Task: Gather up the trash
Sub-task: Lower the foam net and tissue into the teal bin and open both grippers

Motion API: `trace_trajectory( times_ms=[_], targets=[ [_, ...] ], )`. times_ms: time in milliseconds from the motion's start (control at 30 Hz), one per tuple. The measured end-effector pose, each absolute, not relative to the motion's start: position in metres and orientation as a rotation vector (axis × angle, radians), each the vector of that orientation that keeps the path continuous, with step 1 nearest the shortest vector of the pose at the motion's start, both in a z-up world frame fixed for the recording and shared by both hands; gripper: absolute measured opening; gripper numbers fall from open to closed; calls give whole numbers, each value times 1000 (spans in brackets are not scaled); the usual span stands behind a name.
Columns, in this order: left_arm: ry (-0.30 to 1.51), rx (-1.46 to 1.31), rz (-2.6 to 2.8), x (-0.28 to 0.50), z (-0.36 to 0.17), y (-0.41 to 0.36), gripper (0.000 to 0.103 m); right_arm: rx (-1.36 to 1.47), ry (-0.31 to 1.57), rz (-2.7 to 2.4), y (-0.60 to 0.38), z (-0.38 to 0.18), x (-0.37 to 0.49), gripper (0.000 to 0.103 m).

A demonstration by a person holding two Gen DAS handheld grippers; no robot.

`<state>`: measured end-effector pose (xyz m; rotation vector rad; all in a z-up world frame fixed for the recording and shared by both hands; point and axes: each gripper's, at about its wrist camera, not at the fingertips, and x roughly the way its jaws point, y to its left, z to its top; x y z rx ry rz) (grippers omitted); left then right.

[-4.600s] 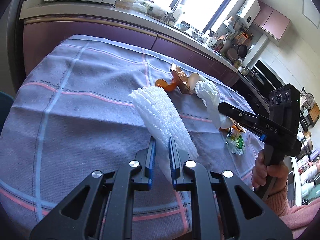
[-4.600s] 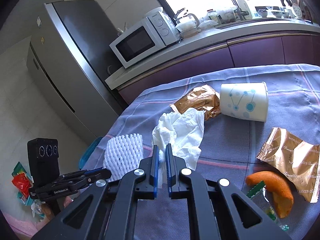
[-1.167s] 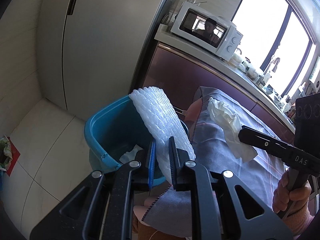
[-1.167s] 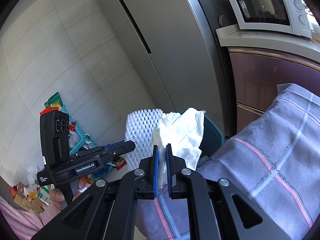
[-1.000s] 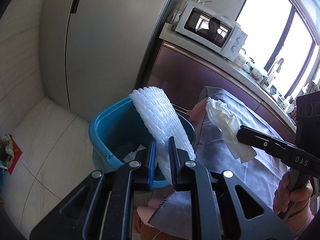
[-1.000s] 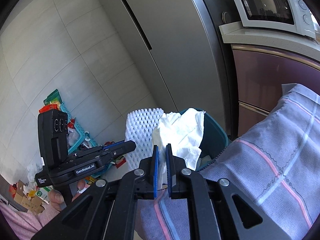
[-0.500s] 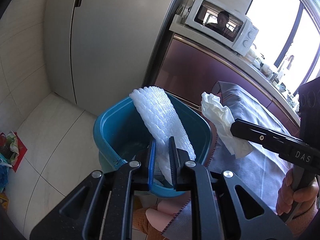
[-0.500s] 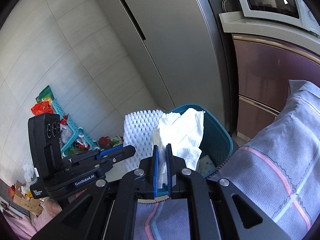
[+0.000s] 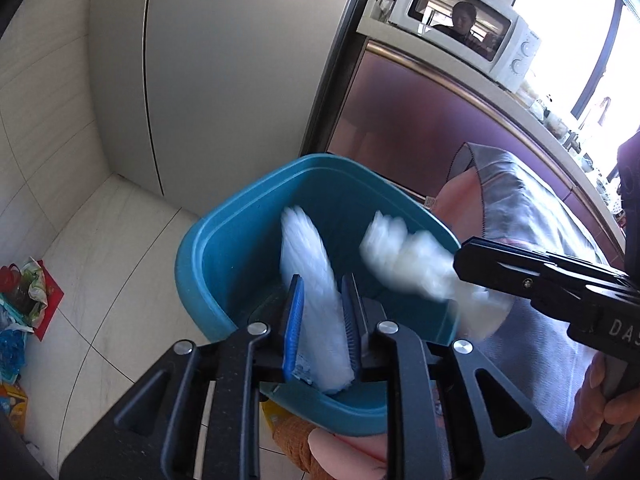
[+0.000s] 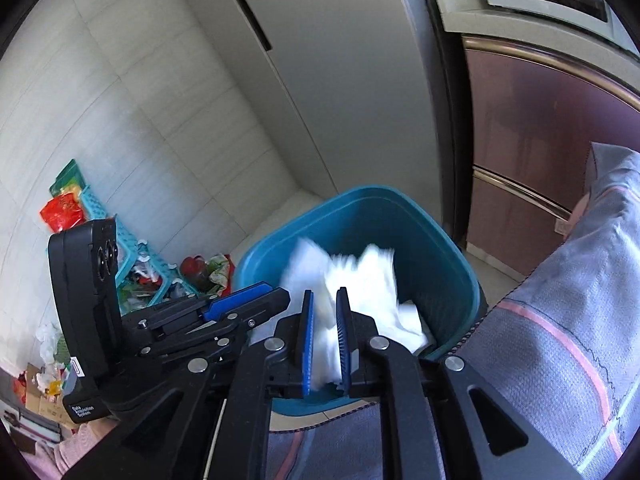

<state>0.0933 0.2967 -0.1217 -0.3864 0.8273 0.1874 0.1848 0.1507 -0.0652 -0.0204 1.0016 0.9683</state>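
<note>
A blue bin (image 9: 208, 264) (image 10: 360, 194) stands on the floor below both grippers. My left gripper (image 9: 322, 280) hangs over it with its jaws opening. The white foam net (image 9: 312, 280) between the pads is blurred and sliding down into the bin. My right gripper (image 10: 324, 292) is beside it over the bin, jaws also opening, and the crumpled white tissue (image 10: 360, 280) between its pads is blurred and dropping. In the left wrist view the right gripper (image 9: 460, 258) reaches in from the right with the tissue (image 9: 404, 256) at its tip. The right wrist view has the left gripper (image 10: 280, 296) at the left.
A table under a grey checked cloth (image 9: 520, 208) (image 10: 560, 340) borders the bin on the right. A tall grey fridge (image 9: 220, 80) and purple cabinets with a microwave (image 9: 464, 36) stand behind. Colourful clutter (image 10: 68, 208) lies on the tiled floor at the left.
Both grippers came down and forward over the bin. Their jaws have widened, and the foam net and the tissue, held still before, now blur and slip downward.
</note>
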Motion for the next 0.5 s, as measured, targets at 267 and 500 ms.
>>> trace_trajectory(
  times_ms=[267,500],
  targets=[
    [807,-388,187,90,-121,292,24,10,1003,955,142,-67,189,17],
    [721,-347,138,73,-91,272,35,44,925,976,106,-45,175,26]
  ],
)
